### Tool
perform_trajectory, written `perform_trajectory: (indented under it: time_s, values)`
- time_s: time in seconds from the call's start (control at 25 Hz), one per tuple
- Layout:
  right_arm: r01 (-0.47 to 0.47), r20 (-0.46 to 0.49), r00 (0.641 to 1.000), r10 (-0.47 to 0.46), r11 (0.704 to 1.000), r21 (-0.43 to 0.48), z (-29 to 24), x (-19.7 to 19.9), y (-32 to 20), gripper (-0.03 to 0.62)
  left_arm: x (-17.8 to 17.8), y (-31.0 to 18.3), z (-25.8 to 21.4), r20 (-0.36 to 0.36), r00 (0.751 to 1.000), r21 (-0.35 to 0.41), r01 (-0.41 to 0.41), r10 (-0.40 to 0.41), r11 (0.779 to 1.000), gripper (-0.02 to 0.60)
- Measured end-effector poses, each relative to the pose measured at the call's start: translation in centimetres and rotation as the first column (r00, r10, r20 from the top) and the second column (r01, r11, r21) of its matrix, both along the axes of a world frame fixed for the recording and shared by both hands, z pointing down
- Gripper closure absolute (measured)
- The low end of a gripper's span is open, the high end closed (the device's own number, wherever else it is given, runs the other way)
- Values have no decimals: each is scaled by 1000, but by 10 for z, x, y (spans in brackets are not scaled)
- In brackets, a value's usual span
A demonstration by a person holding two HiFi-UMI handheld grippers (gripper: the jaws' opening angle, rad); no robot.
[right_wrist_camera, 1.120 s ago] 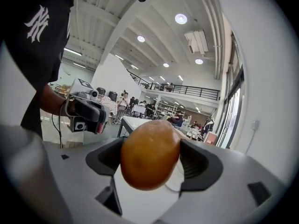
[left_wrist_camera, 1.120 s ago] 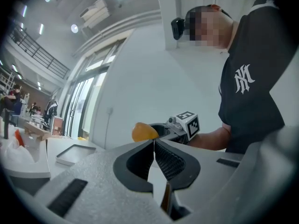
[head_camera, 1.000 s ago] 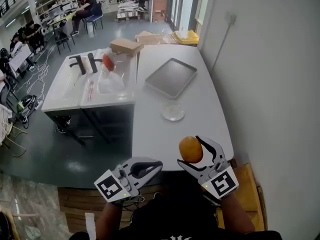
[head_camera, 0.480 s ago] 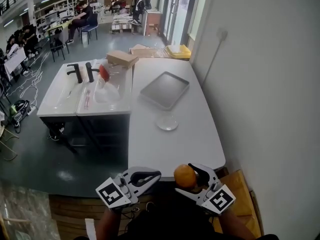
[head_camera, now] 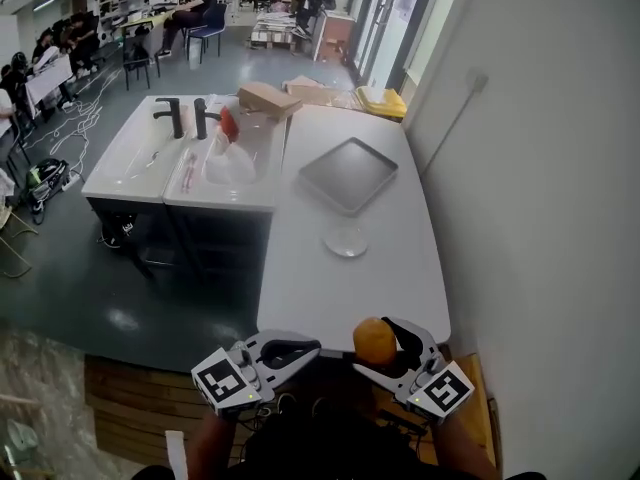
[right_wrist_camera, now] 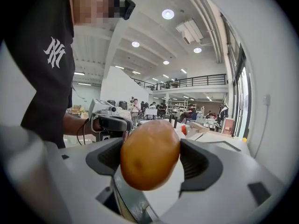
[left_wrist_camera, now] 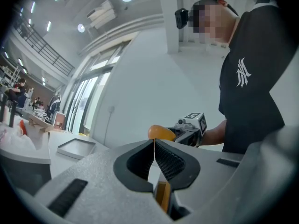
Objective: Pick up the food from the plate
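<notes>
My right claw [head_camera: 376,347] is clenched on the food [right_wrist_camera: 150,154], a smooth, rounded, orange-brown lump seated across its middle between the two ribbed pads, with a good part of it bulging past them. My left claw [left_wrist_camera: 154,143] is closed tight on nothing, tip to tip, and hangs beside the right one.

Both claws sit at the near edge of the bench [head_camera: 300,288], the food towards its near right corner and clear of the surface. The plate [head_camera: 346,240], small and clear, stands bare further up the bench near the right edge, between me and the grey tray [head_camera: 348,173]. By my reading the pick itself is done and what matters now is the carry.

To do that well I would leave the squeeze as it is. The lump looks soft enough to dent and round enough to squirt out under more pressure. I would move it slowly and avoid rolling the wrist, since so little of it lies inside the pads.

As for writing, the black shirt [left_wrist_camera: 247,55] carries a white interlocked monogram that I cannot spell out with confidence. Each claw's cube shows only black-and-white square patterns, with no words.
</notes>
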State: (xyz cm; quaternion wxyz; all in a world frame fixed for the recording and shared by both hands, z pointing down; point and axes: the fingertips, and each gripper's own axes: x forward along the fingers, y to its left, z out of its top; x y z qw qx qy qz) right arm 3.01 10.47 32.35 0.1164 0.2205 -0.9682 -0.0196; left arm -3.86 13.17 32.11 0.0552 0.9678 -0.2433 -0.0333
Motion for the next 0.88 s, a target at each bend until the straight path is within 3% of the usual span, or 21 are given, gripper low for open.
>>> perform_trajectory:
  time_s: [0.4, 0.88]
  values:
    - [38, 105, 994, -39, 999, 9, -9, 35, -2, 217, 55, -3, 6, 81, 996, -36, -36, 39, 999, 572]
    - [58, 168, 984, -51, 998, -34, -4, 73, -18, 217, 83, -11, 9, 151, 989, -39, 12, -6, 999, 572]
